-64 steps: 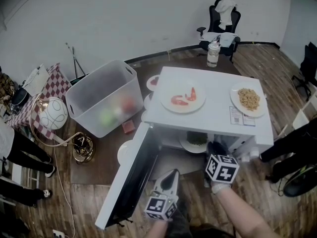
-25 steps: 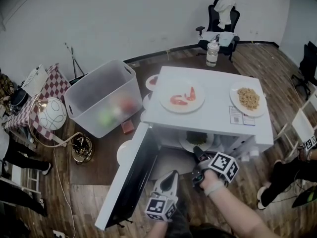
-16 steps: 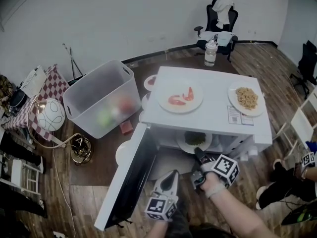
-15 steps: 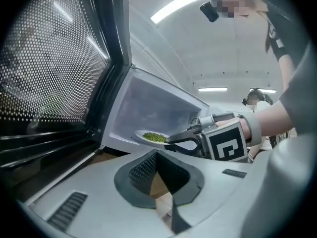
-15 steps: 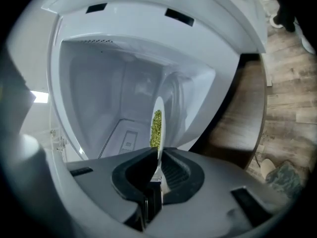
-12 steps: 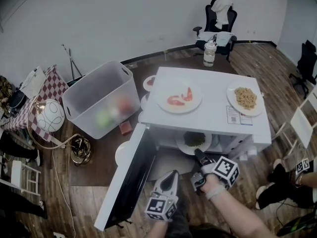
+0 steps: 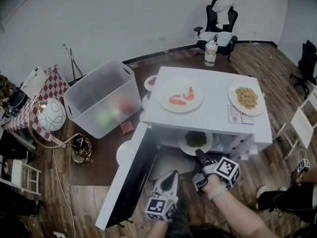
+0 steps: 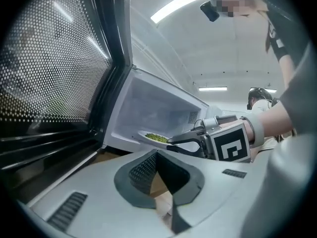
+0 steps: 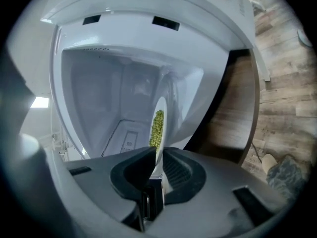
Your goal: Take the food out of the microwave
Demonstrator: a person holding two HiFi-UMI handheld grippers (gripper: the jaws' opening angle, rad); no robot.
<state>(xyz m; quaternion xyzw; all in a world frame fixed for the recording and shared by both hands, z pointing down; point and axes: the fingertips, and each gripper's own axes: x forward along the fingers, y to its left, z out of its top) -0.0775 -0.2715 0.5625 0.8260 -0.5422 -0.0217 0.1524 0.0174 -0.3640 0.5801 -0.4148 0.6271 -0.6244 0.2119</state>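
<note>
- Head view: the white microwave [image 7: 213,114] sat at the centre of the frame, its door [image 7: 130,182] swung open toward the lower left. A plate [image 7: 187,144] of green food [image 7: 196,139] showed just under the microwave's front edge. The right gripper [image 7: 200,155] reached up from the lower right and met the plate's near rim. The left gripper [image 7: 173,173] hung below and left of it, beside the door, touching nothing. A shrimp plate [image 7: 181,96] and a second food plate [image 7: 246,98] stood on the microwave's top, and a clear bin [image 7: 103,97] sat to the left.
- Left gripper view: the left gripper's [image 8: 157,153] jaws met at their tips with nothing between them. Past them, mid-frame, the right gripper [image 8: 174,142] pinched the plate [image 8: 146,134] at the cavity's mouth. The door [image 8: 54,73] filled the left side.
- Right gripper view: the right gripper's [image 9: 157,155] jaws stood narrow, having just eased slightly apart, with the pads pressing the plate's [image 9: 162,108] rim. The plate appeared edge-on at centre, carrying the green food [image 9: 156,127], with the cavity behind it.
</note>
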